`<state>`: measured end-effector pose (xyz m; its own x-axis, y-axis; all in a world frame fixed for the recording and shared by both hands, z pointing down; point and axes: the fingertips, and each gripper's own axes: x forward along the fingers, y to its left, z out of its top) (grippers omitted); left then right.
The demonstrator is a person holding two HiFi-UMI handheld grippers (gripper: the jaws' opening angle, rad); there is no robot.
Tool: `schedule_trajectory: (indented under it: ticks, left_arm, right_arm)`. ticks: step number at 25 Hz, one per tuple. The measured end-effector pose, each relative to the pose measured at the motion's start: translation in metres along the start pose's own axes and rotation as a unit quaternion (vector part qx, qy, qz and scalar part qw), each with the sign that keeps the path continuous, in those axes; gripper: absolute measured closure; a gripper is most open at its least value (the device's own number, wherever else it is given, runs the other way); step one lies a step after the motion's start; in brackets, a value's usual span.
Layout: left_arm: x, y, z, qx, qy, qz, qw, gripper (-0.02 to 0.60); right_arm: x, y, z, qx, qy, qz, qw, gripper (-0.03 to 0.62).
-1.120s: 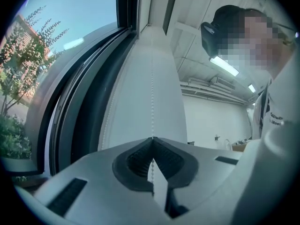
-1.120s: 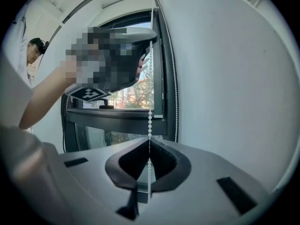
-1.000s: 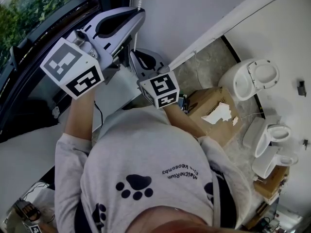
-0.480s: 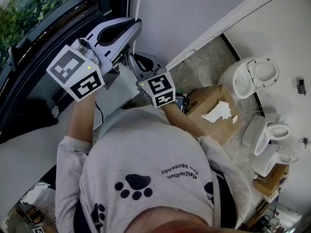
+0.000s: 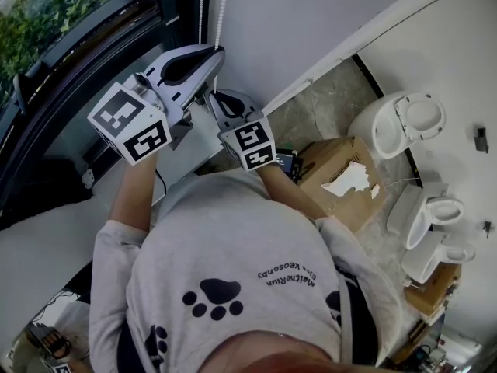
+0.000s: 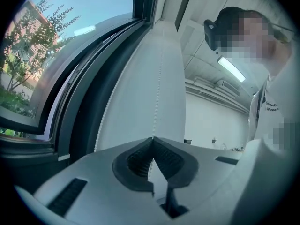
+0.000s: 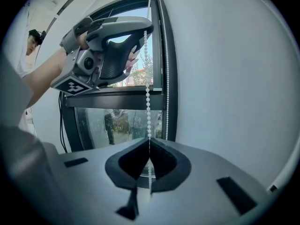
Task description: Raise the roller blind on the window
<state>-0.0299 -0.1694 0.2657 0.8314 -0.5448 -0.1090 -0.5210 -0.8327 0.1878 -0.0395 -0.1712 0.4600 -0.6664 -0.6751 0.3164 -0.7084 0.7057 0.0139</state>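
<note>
A white bead chain (image 5: 222,6) hangs beside the dark window frame (image 5: 167,6). My left gripper (image 5: 217,51) is shut on one strand of it. My right gripper (image 5: 210,93) is shut on the same strand just below. In the left gripper view the chain (image 6: 159,78) rises from the closed tips (image 6: 152,138), and a second strand (image 6: 108,108) hangs free to the left. In the right gripper view the chain (image 7: 148,93) runs from my right gripper (image 7: 149,140) up to the left gripper (image 7: 143,30). The free strand (image 7: 166,78) hangs next to it. The blind itself is out of sight.
A white wall (image 5: 311,14) lies right of the chain. On the floor to the right are a torn cardboard box (image 5: 342,173) and several white toilets (image 5: 408,123). The window glass (image 5: 62,6) shows greenery outside.
Both grippers have come down along the wall together, still shut on the bead chain. The left gripper has also rolled slightly.
</note>
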Motion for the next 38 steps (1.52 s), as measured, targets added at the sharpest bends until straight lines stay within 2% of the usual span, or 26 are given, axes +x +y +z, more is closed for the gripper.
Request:
schedule_trajectory:
  ticks: [6, 18, 26, 31, 32, 34, 38]
  left_arm:
    - [-0.001, 0.002, -0.018, -0.007, 0.010, 0.002, 0.9999, 0.572]
    - [-0.004, 0.004, -0.066, -0.045, 0.034, 0.005, 0.9984, 0.572]
    - [-0.004, 0.001, -0.077, -0.058, 0.036, 0.002, 0.9977, 0.572]
    - [-0.005, 0.000, -0.077, -0.064, 0.031, -0.001, 0.9975, 0.572]
    - [-0.005, 0.000, -0.077, -0.064, 0.030, -0.001, 0.9975, 0.572]
    - [-0.005, 0.000, -0.077, -0.065, 0.028, -0.001, 0.9975, 0.572]
    - [-0.006, 0.001, -0.077, -0.063, 0.029, -0.001, 0.9976, 0.572]
  right_arm:
    - [0.004, -0.001, -0.018, 0.003, 0.016, 0.002, 1.000, 0.585]
    - [0.011, 0.000, -0.065, 0.014, 0.072, 0.008, 0.997, 0.585]
    - [0.012, 0.001, -0.076, 0.021, 0.083, 0.014, 0.996, 0.585]
    - [0.006, 0.002, -0.059, 0.005, 0.079, 0.016, 0.997, 0.579]
    - [0.002, 0.003, -0.051, 0.006, 0.070, 0.016, 0.997, 0.568]
    - [-0.007, 0.003, -0.031, 0.010, 0.050, 0.020, 0.998, 0.505]
    - [-0.031, 0.000, 0.009, 0.015, 0.014, 0.024, 0.999, 0.494]
